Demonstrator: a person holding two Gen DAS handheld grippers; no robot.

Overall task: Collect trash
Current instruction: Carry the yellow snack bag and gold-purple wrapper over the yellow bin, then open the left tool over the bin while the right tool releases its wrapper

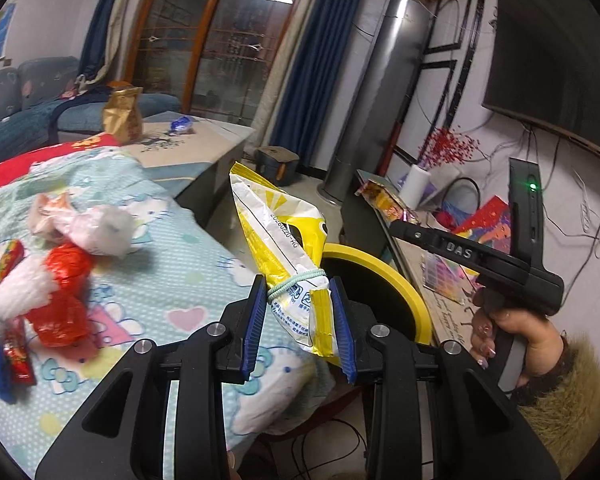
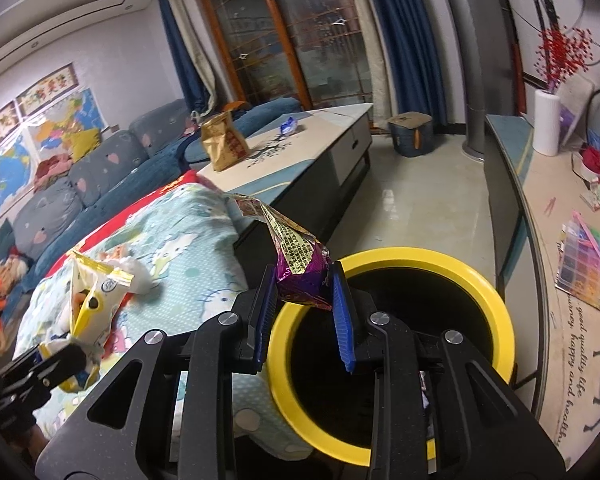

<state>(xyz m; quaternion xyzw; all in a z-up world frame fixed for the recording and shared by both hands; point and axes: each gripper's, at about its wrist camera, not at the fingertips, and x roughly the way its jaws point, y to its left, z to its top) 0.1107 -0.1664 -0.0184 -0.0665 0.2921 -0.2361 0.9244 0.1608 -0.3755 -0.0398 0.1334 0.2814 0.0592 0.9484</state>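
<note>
My left gripper (image 1: 300,312) is shut on a yellow and white snack bag (image 1: 284,248) tied with a green band, held above the edge of the Hello Kitty blanket (image 1: 172,280), beside the yellow-rimmed bin (image 1: 396,276). My right gripper (image 2: 302,308) is shut on a purple and gold foil wrapper (image 2: 298,268), held over the near rim of the bin (image 2: 488,288). The yellow bag and left gripper also show at the left of the right wrist view (image 2: 88,300). Red wrappers (image 1: 62,292) and white crumpled tissue (image 1: 96,228) lie on the blanket.
A coffee table (image 2: 300,148) behind the blanket carries a gold bag (image 2: 224,144) and a blue wrapper (image 2: 288,125). A TV bench (image 2: 556,240) with craft items runs along the right. A blue sofa (image 2: 100,168) stands on the left. A tall grey air conditioner (image 1: 380,100) stands behind.
</note>
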